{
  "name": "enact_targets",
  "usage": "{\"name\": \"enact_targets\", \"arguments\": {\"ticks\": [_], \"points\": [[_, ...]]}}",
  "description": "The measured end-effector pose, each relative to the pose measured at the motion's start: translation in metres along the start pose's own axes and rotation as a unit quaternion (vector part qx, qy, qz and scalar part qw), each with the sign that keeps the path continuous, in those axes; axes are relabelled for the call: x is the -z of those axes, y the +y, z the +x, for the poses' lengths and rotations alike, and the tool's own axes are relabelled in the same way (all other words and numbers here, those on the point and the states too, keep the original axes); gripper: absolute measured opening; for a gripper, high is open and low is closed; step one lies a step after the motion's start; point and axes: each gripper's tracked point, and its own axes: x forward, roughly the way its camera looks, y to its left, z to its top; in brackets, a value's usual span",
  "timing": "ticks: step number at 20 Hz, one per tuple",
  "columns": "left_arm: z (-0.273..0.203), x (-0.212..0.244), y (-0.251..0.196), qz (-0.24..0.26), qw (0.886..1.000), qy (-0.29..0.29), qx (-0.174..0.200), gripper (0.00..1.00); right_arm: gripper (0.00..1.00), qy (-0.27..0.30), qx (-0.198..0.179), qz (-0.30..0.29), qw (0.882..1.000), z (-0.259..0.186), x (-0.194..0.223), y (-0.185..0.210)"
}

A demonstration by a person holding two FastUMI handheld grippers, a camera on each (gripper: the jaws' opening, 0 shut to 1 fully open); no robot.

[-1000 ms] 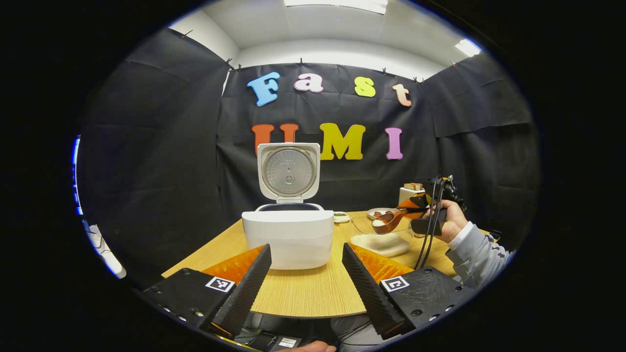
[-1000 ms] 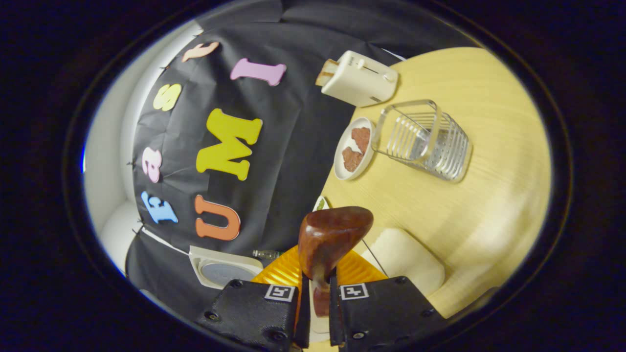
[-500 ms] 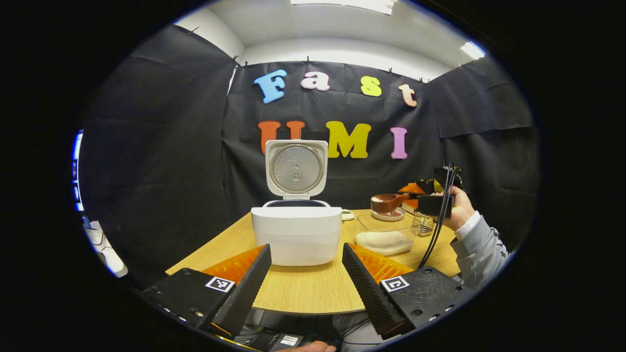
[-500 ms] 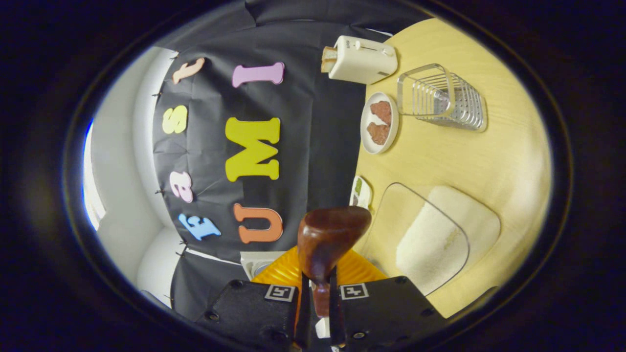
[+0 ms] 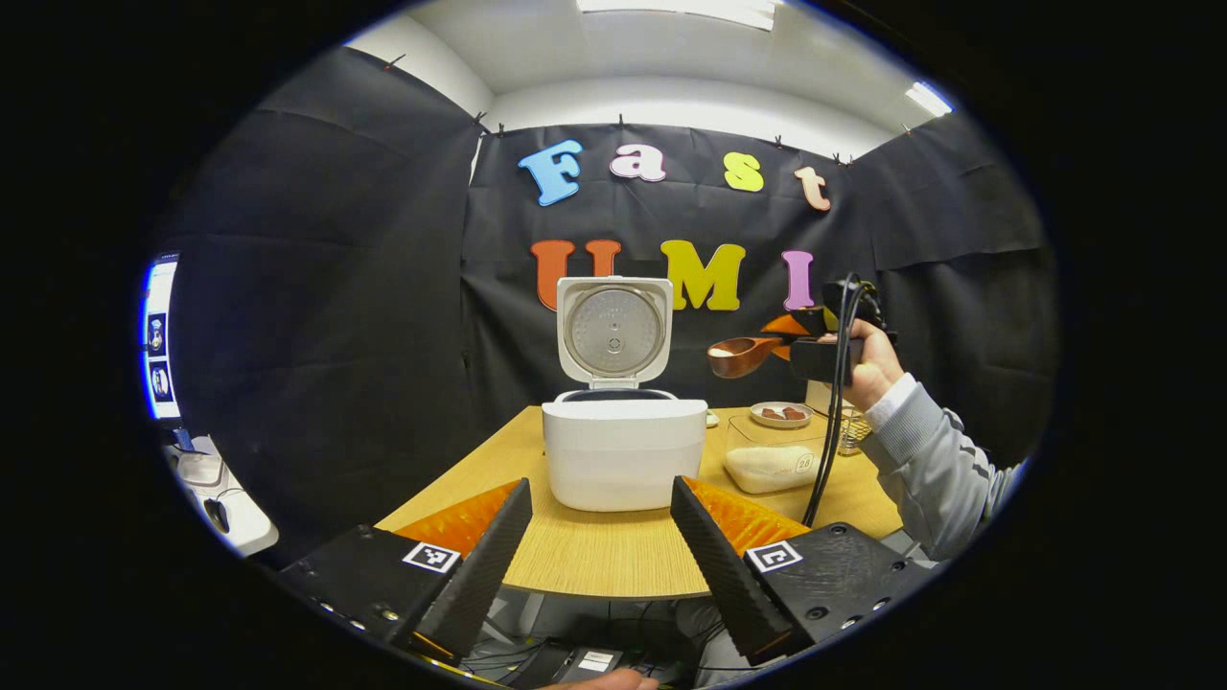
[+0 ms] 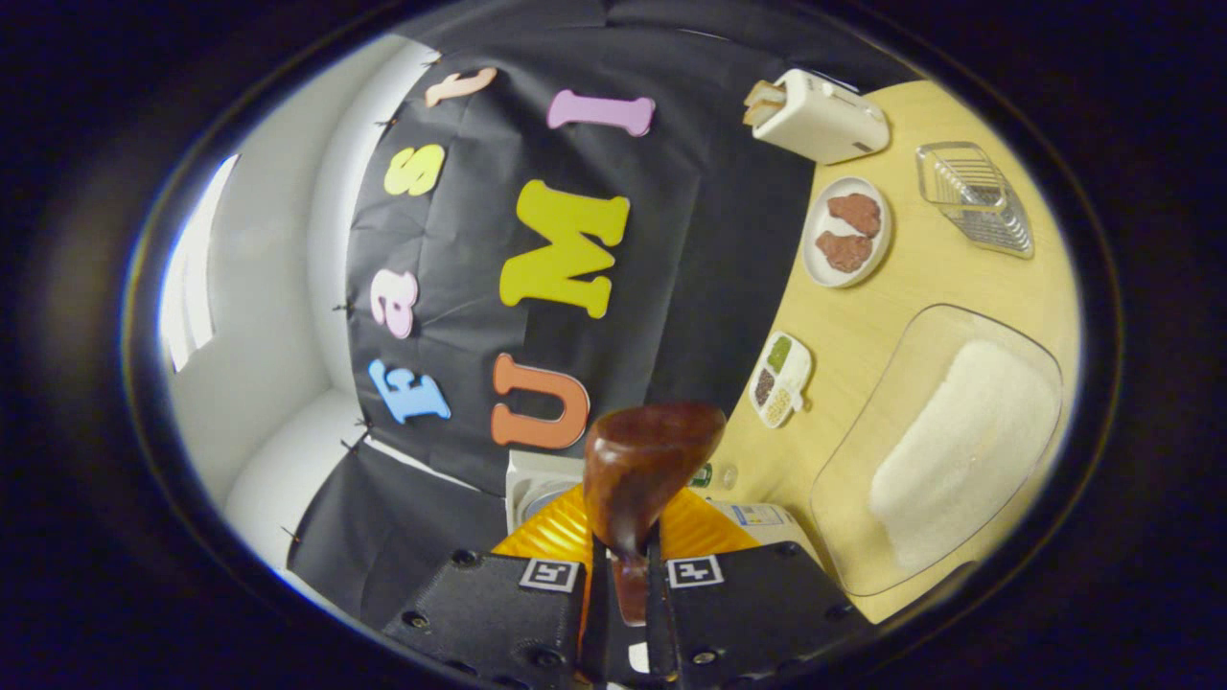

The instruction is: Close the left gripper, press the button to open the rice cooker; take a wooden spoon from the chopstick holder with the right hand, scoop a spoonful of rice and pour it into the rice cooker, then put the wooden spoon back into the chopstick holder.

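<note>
Spoon: wooden, bowl loaded with white rice, held roughly level in the air, up and to the right of the cooker, near the height of its raised lid. Handle pinched between both fingers of the right gripper; a hand holds that gripper.

Cooker: white, on the table, lid standing open, pot mouth exposed.

Rice tub: clear, right of the cooker, rice inside.

Holder: clear ribbed, behind the tub, well right of the cooker, beside a plate and toaster.

Left gripper: in front of the cooker, fingers spread, holding nothing.

Step in hand, by judgement: scoop done, carrying rice toward the cooker. Next move calls for bringing the bowl over the pot mouth, level until there, then tipping.
</note>
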Motion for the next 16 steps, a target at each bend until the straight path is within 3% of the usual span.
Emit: {"name": "enact_targets", "arguments": {"ticks": [4, 7, 16], "points": [[-0.005, 0.005, 0.010, -0.006, 1.000, 0.001, -0.007, 0.93, 0.20, 0.010, 0.001, -0.095, 0.995, 0.032, 0.035, 0.027], [-0.008, 0.004, 0.011, -0.008, 1.000, -0.005, -0.007, 0.93, 0.20, 0.013, 0.013, -0.188, 0.982, 0.056, 0.058, 0.034], [-0.017, -0.006, 0.013, -0.008, 1.000, -0.023, -0.003, 0.93, 0.20, 0.032, 0.003, -0.417, 0.908, 0.099, 0.104, 0.052]]}}
